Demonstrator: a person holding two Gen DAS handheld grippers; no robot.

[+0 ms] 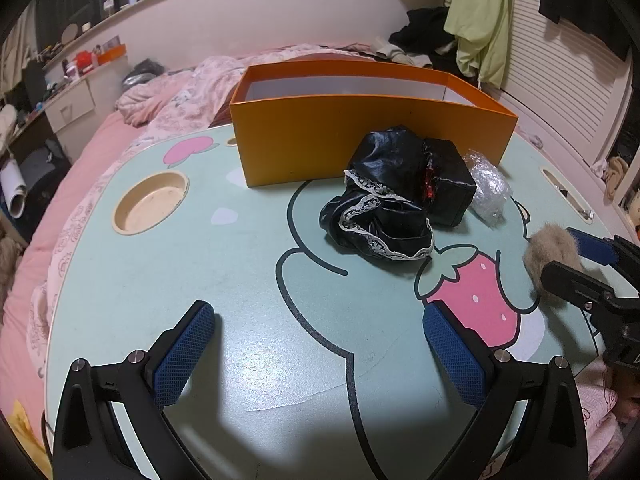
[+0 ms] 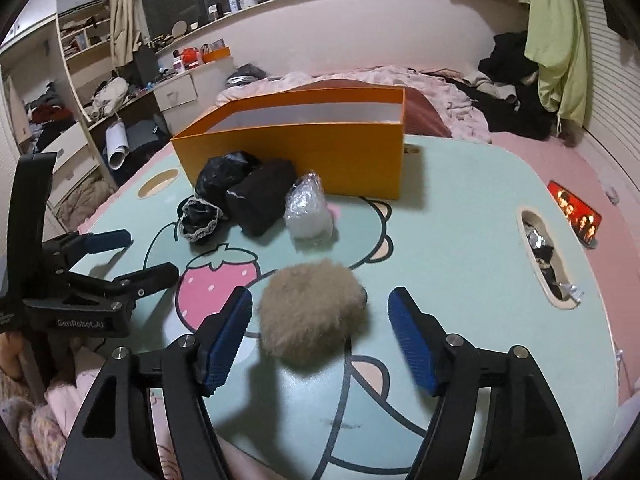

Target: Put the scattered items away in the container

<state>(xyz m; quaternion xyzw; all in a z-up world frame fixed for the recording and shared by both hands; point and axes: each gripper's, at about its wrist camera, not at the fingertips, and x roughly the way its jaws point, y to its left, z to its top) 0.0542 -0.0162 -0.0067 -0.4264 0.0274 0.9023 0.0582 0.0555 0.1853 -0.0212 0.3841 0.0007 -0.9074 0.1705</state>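
Observation:
An open orange box (image 1: 360, 148) stands at the far side of the mint cartoon table (image 1: 200, 264). In front of it lie a black lace-trimmed cloth (image 1: 372, 216), a black pouch (image 1: 448, 184) and a clear bubble-wrap bundle (image 1: 488, 188). A beige fluffy ball (image 2: 312, 320) rests on the table nearer to me. My right gripper (image 2: 320, 298) is open around it, with a gap at each pad; from the left wrist view the right gripper (image 1: 558, 253) sits at the table's right edge. My left gripper (image 1: 319, 312) is open over bare table, holding nothing.
A round cup recess (image 1: 152, 202) is sunk into the table's left side. A slot (image 2: 546, 256) with small items in it is on the right. A red phone (image 2: 576, 212) lies on the pink bedding (image 1: 72, 208) that surrounds the table.

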